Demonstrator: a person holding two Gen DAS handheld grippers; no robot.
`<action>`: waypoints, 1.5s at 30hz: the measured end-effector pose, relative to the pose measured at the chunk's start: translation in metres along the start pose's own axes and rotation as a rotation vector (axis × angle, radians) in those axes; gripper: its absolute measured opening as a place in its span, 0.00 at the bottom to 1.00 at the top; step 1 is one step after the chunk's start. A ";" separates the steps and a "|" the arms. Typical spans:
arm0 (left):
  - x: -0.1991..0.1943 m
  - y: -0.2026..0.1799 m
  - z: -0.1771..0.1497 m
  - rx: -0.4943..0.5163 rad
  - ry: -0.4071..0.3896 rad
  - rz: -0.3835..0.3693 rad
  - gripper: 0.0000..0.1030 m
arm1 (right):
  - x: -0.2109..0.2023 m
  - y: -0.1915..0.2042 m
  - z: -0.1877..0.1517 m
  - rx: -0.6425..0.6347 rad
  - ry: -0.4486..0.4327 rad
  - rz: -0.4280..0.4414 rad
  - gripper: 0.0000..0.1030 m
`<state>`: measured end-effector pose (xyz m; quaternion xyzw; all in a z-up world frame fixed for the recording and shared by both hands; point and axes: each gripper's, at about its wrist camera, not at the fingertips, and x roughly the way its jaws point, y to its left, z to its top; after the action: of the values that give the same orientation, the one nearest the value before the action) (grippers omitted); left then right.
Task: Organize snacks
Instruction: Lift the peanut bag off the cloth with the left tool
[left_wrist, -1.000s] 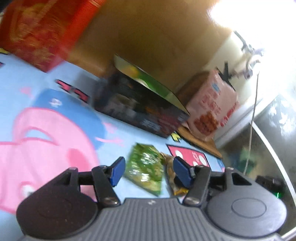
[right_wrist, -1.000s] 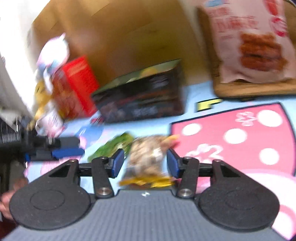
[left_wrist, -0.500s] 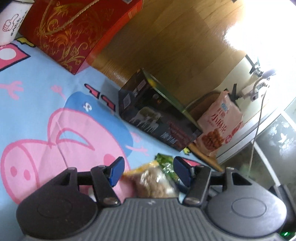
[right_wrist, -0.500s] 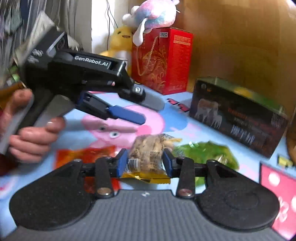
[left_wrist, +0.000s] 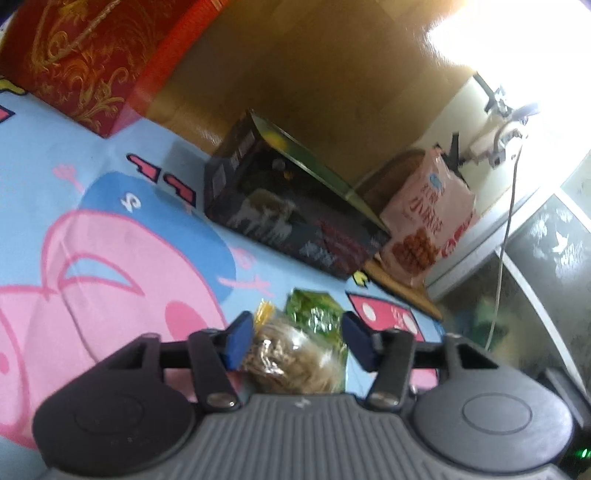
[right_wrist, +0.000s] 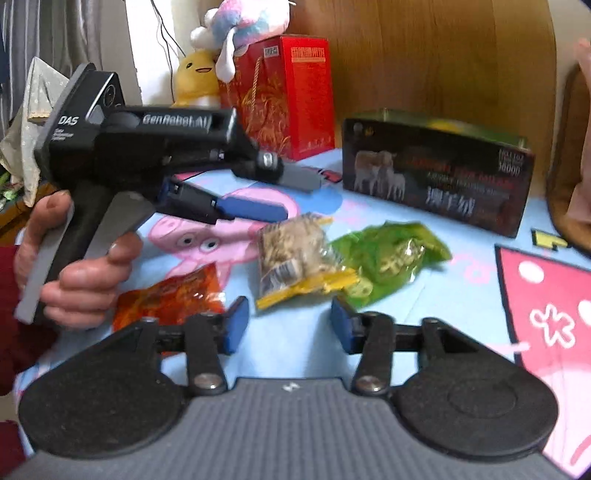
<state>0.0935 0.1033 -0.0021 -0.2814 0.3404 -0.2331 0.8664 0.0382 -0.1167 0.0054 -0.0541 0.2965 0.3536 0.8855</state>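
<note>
Letting go of the clear-and-yellow snack packet (right_wrist: 299, 258) was the change: half a second earlier the right gripper (right_wrist: 284, 328) pinched it between its blue pads, and now its fingers stood apart with the packet lying free on the cartoon mat (right_wrist: 461, 295) just ahead of the tips. That placement looked finished, the packet set into a row. To the left of the right gripper lay a red-orange packet (right_wrist: 173, 299), partly behind the left pad; ahead sat the clear-and-yellow one, and touching its right edge, the green packet (right_wrist: 391, 258). The left gripper (left_wrist: 295, 339) hung above the row with its fingers spread, the clear packet showing between them and the green one just beyond. Far ahead, well apart, stood the dark box (right_wrist: 436, 177).
</note>
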 end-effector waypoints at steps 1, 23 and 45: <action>0.000 0.000 -0.001 0.007 0.002 0.002 0.46 | 0.001 0.000 0.001 0.002 -0.003 -0.015 0.26; -0.002 0.009 -0.002 -0.032 0.005 0.002 0.56 | 0.007 -0.024 0.005 0.151 -0.032 0.021 0.38; 0.000 0.008 -0.003 -0.028 0.008 -0.009 0.60 | 0.007 -0.028 0.007 0.154 -0.028 -0.005 0.38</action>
<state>0.0933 0.1088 -0.0089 -0.2938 0.3457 -0.2333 0.8601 0.0638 -0.1314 0.0038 0.0185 0.3104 0.3282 0.8920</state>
